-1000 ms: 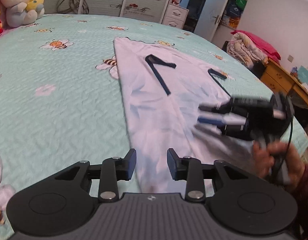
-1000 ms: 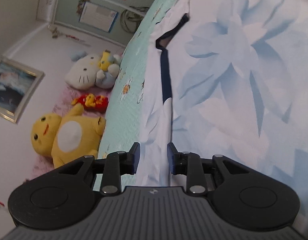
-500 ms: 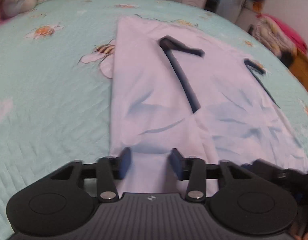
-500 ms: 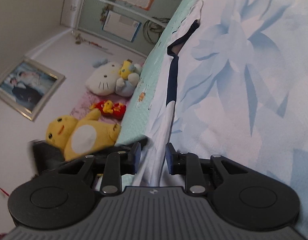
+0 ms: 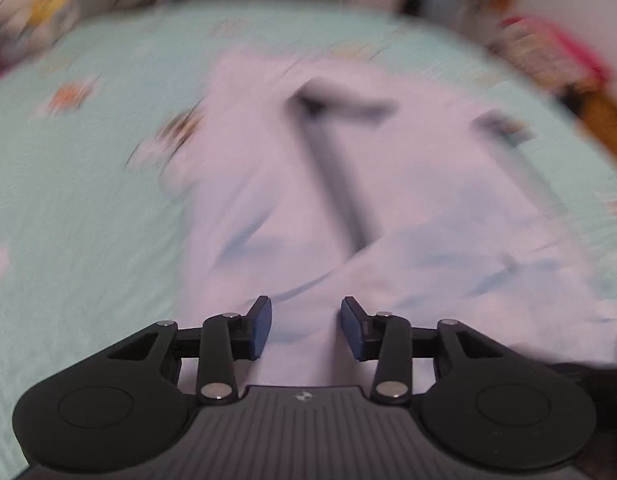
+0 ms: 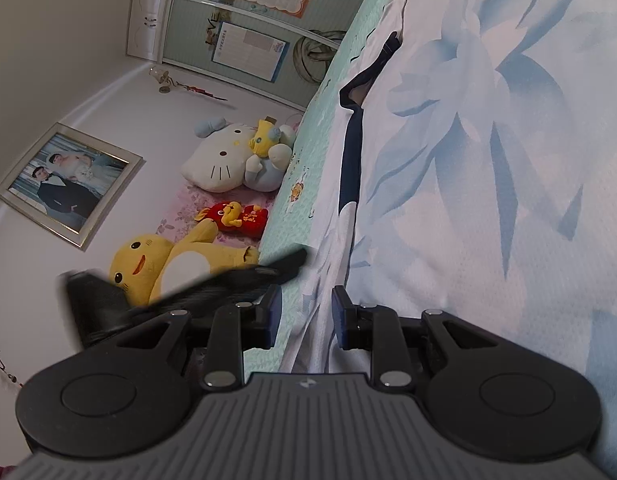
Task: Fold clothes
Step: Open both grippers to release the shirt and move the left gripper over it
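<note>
One garment (image 5: 268, 184), a white top with pale blue flowers and dark trim, lies spread flat on the bed (image 5: 88, 200), its hem at the near edge. It looks thin, light and limp, so it would probably sag and wrinkle if lifted by one point; the two hem corners seem the best holds. The left gripper (image 5: 306, 326) hovers over the hem, its jaws closing with nothing pinched. The right gripper (image 6: 307, 316) stands apart around the cloth's side edge. No containers are visible.
</note>
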Demonstrator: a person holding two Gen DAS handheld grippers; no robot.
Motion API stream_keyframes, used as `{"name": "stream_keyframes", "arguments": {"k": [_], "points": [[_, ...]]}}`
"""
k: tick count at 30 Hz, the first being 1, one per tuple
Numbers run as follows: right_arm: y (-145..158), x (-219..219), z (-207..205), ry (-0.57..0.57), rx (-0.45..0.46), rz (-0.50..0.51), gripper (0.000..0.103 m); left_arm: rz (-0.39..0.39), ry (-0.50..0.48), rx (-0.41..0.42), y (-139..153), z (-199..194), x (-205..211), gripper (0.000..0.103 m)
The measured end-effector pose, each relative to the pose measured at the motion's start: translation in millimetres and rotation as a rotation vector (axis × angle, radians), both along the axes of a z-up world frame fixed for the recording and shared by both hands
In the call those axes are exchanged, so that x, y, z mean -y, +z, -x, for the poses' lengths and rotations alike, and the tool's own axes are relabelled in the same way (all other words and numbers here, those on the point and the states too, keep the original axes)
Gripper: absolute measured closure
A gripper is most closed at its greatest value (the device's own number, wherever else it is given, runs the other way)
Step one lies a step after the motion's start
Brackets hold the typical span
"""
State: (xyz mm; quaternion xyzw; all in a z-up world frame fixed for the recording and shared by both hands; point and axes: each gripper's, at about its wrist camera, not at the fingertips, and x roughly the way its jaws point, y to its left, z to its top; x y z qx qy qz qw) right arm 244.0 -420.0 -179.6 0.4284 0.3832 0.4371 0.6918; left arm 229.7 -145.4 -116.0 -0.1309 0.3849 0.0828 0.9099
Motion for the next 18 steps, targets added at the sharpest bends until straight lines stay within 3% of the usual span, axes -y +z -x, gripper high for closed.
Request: {"name": "stream_keyframes", "arguments": {"k": [1,5,8,9,11,12,16,18], "points": [[-0.5,-0.5,-0.2,0.001,-0.001,-0.003,0.076,0.012,0.026,-0.010,-2.2,2.0,-6.5,0.077],[-1.3,-1.5,-0.9,0.001,-0.001,-0.010,0.076,0.070,0.037,0.045,15.6,13.6,-15.5,0.082],[-1.4,-3.5,-2.0,0.000,-0.001,-0.015,0.076,0.084,0.006,0.121,28.8,12.1,-14.7,0.066],[-1.5,-3.9,-2.4,0.000,-0.002,-0.017,0.076,0.066,0.007,0.107,24.7,5.4,-15.5,0.059],[-1.9,-4.3,-2.4,0.001,-0.001,-0.021,0.076,0.012,0.026,0.033,8.1,-12.3,-18.9,0.055],[-2.0,-4.3,-2.6,0.001,-0.001,-0.023,0.075,0.007,0.049,-0.006,-0.8,-17.2,-23.9,0.072],[-3.0,-3.5,-3.4,0.003,-0.003,-0.035,0.075,0.126,0.122,0.052,7.0,-8.1,-42.5,0.075],[-3.1,-4.4,-4.0,0.004,-0.003,-0.035,0.075,0.143,0.094,0.106,17.2,-10.8,-42.4,0.073]]}}
